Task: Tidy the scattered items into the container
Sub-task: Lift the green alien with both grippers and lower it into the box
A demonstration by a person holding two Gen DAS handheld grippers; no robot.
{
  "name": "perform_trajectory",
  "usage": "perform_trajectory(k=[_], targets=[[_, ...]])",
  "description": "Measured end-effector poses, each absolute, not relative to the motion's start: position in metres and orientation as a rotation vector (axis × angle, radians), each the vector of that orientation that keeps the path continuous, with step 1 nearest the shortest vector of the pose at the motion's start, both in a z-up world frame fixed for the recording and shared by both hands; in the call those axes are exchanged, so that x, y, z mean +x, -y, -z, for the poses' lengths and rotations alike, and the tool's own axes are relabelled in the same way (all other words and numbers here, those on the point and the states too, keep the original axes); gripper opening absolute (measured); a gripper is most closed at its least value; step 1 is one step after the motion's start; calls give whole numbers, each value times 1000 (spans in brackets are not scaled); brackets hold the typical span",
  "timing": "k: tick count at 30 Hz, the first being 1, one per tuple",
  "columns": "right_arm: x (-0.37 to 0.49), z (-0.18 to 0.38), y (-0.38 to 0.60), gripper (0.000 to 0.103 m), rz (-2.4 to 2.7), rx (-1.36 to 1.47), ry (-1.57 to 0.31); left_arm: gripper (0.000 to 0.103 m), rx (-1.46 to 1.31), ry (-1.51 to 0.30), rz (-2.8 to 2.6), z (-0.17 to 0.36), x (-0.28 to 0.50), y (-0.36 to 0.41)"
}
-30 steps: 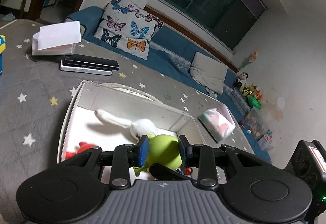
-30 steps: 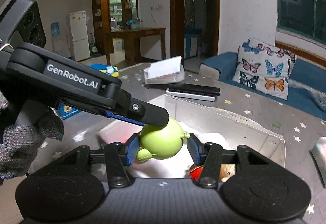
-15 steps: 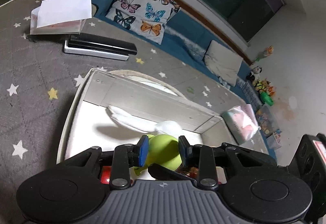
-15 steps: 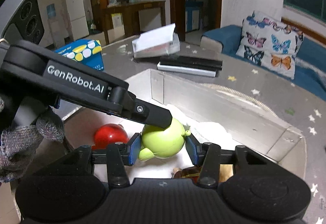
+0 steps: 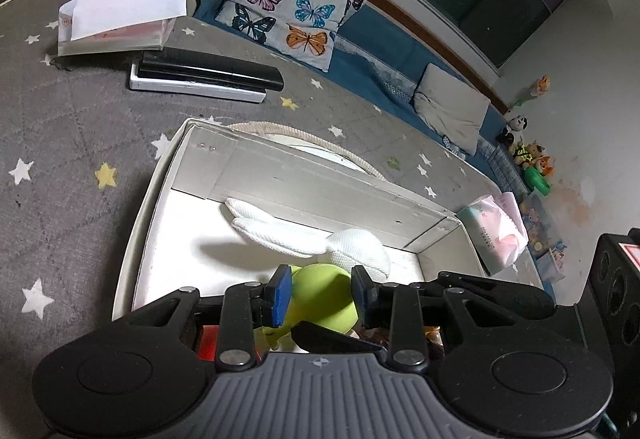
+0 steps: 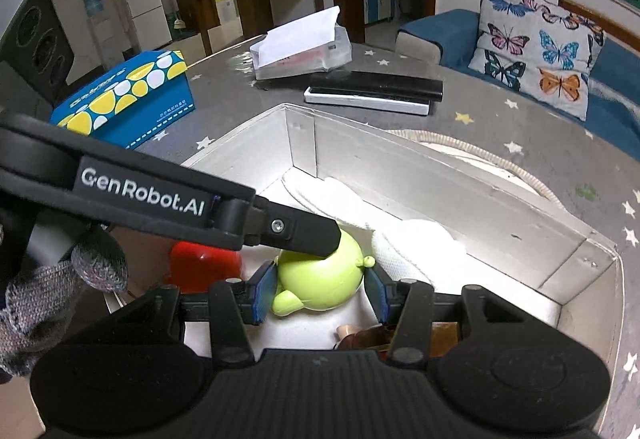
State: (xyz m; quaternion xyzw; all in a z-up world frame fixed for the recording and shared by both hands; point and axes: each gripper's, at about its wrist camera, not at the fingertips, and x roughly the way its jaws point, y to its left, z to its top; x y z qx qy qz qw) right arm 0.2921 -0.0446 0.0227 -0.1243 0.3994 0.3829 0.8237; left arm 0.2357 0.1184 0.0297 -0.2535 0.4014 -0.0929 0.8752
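Green toy [image 6: 320,281] is hanging low inside the white box [image 5: 320,183], above its floor, beside a white plush rabbit [image 5: 352,247] and a red toy [image 6: 204,263]. The left gripper [image 5: 320,297] fingers are pressing on its round sides; the right gripper [image 6: 318,291] fingers are sitting just beside it, apparently not quite touching. It is looking smooth, hard and light, probably slippery, so gripping across the widest part seems safest.
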Motion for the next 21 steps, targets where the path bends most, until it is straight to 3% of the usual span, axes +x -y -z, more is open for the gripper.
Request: perform_trajectory(k=[11,14,15,21], targets=[[290,-24,48,50,-802,-253,-842,36,-522,-836,173,-31,235,-119],[290,-25,48,52,-799,-252,-835,36,-518,-836,172,-31,235,-119],[290,-25,48,58,-798,-252,-832,36,-517,-835,172,-31,235,-119],[284,-30,52,59,-788,-261,-800,36,-506,-823,164,-35,231,-118]])
